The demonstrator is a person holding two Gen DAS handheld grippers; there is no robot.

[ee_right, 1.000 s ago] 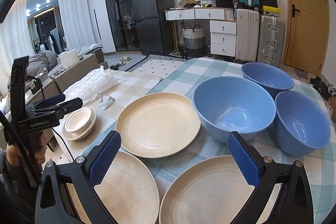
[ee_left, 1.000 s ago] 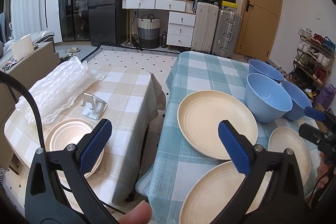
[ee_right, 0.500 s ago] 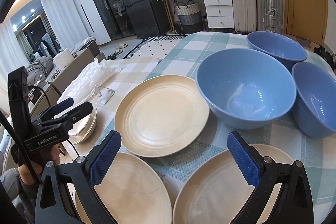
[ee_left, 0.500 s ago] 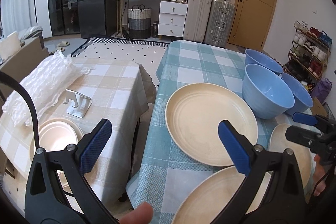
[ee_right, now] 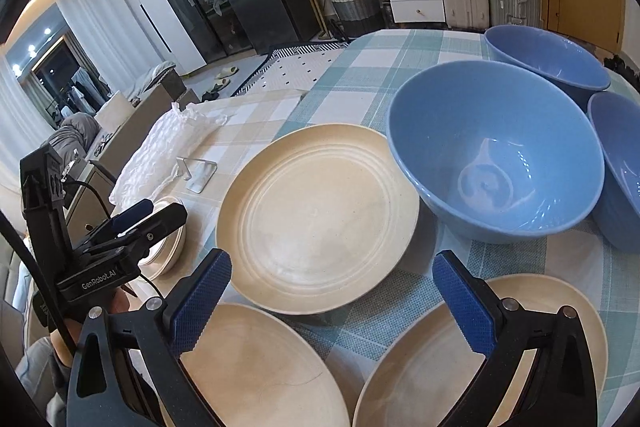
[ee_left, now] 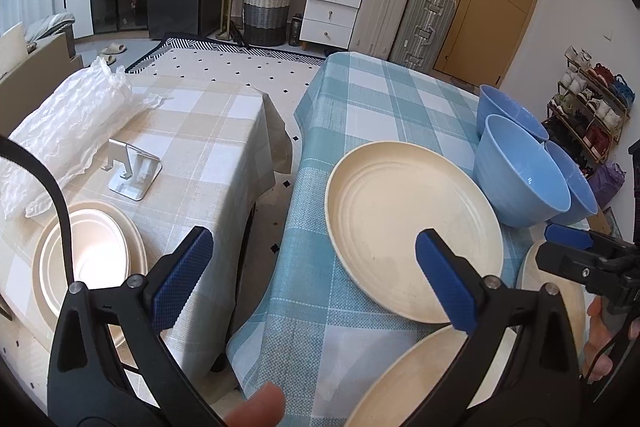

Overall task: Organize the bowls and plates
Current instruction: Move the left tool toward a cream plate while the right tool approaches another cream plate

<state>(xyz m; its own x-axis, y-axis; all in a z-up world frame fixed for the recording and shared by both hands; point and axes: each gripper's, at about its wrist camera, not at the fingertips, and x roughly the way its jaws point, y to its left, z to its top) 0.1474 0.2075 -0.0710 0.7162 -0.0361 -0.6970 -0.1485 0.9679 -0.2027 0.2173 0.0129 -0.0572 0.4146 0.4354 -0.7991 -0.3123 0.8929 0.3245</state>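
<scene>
While your left gripper and right gripper hang spread wide, gripping nothing, 3 cream plates and 3 blue bowls sit on the teal cloth; stacked small plates, stand on beige table.

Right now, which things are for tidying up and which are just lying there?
For the job: three cream plates, three blue bowls, small stacked dishes.

Just lying about: bubble wrap, metal stand, suitcases, basket.
</scene>
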